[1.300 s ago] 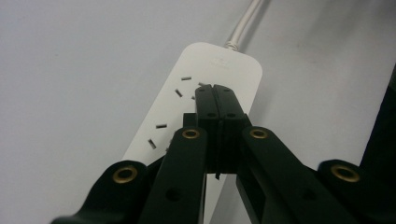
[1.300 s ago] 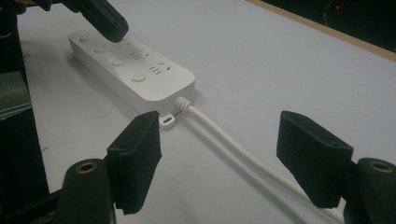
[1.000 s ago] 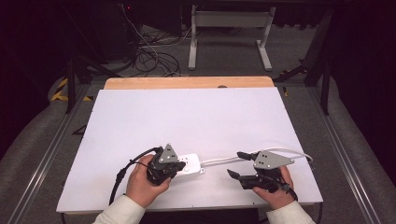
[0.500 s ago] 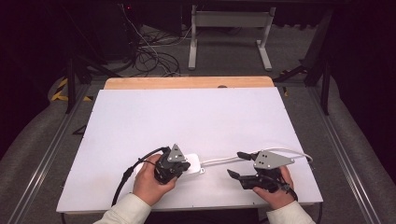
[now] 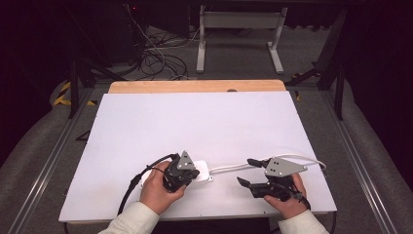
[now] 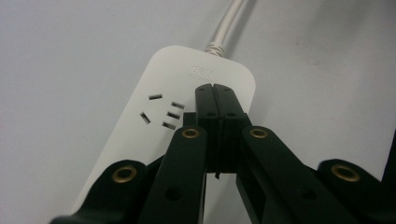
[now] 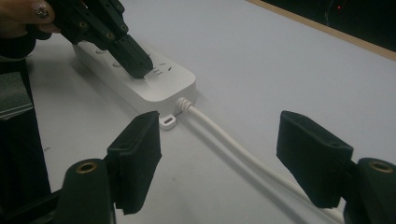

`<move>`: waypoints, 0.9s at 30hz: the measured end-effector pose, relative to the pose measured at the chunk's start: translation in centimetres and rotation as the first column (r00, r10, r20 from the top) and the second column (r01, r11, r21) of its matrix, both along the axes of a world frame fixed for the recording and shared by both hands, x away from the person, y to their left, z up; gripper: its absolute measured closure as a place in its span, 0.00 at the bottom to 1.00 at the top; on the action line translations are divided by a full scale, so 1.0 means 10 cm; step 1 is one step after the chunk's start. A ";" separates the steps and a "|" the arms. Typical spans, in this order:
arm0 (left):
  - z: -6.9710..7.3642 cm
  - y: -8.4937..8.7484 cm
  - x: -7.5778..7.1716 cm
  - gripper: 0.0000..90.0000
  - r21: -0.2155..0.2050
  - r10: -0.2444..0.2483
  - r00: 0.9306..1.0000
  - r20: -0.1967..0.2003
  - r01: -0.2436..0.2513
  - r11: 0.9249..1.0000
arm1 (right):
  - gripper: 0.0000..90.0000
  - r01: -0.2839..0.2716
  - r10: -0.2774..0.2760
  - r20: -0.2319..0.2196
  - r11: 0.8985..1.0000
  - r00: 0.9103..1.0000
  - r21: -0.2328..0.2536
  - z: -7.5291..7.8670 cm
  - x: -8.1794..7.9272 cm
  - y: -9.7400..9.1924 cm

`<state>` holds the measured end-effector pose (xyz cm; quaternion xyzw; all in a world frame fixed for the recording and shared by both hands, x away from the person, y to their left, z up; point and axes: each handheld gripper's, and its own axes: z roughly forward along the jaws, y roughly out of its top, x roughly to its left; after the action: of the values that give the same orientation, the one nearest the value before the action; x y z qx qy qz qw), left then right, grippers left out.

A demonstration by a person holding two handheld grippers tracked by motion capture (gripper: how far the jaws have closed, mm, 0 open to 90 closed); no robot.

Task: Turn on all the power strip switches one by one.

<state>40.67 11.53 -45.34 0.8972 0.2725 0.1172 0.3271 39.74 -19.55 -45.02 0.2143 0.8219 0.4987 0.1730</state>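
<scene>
Left fingers (image 6: 215,100) atop power strip (image 6: 154,121)

Bare white table (image 5: 204,122) beyond power strip (image 5: 202,173) and cord (image 5: 234,168).

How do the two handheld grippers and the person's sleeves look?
Both the left gripper and the right gripper are black, each topped by a grey three-cornered plate with small holes. Their jaws show brass-coloured rivets. A black cable trails from the left gripper. Both sleeves are cream-white.
</scene>
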 end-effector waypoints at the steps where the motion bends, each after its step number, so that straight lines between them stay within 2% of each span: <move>1: 0.00 0.00 0.00 1.00 0.005 -0.001 1.000 0.002 0.001 1.000 | 0.35 0.000 0.000 0.000 1.000 1.000 0.000 0.00 0.00 0.00; 7: -0.01 -0.02 -0.03 1.00 0.019 0.008 1.000 0.018 -0.008 1.000 | 0.35 0.002 -0.002 -0.001 1.000 1.000 -0.002 0.00 0.00 0.00; 12: -0.03 0.00 -0.03 1.00 0.002 0.007 1.000 0.015 -0.007 1.000 | 0.35 0.000 0.000 0.000 1.000 1.000 -0.003 0.00 0.00 0.00; 16: -0.04 -0.02 -0.05 1.00 0.016 0.008 0.999 0.035 -0.009 1.000 | 0.35 0.004 -0.004 -0.003 1.000 1.000 -0.004 -0.01 0.00 0.00; 20: -0.04 -0.01 -0.04 1.00 0.014 0.009 1.000 0.025 -0.009 1.000 | 0.35 0.003 -0.003 -0.004 1.000 1.000 -0.005 -0.01 0.00 0.00; 22: -0.05 -0.03 -0.05 1.00 0.023 0.008 0.999 0.039 -0.009 1.000 | 0.35 0.002 -0.002 -0.003 1.000 1.000 -0.007 -0.01 0.00 0.01; 24: -0.05 -0.03 -0.05 1.00 0.025 0.009 0.999 0.036 -0.010 1.000 | 0.35 0.004 -0.004 -0.004 1.000 1.000 -0.009 -0.01 0.00 0.01; 27: -0.07 0.03 -0.03 1.00 -0.029 0.016 1.000 0.011 -0.015 0.999 | 0.35 0.006 -0.006 -0.002 1.000 1.000 -0.007 -0.01 0.00 0.01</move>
<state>40.35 11.84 -46.01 0.8896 0.2794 0.1205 0.3407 39.71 -19.44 -45.12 0.2166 0.8232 0.4950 0.1744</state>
